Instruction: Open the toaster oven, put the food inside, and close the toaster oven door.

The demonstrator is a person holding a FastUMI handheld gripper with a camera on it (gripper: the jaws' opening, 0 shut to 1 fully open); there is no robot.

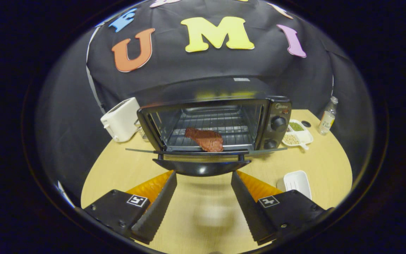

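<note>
A black toaster oven stands on the wooden table beyond my fingers. Its glass door is folded down flat toward me, and the door's curved handle sits just ahead of my fingertips. Inside, a reddish-brown piece of meat lies on the wire rack near the front. My gripper is open, with nothing between its fingers, just short of the handle and slightly below it.
A white toaster stands left of the oven. Right of the oven are a white divided dish with beans and greens, and a small clear bottle. An empty white dish lies near my right finger.
</note>
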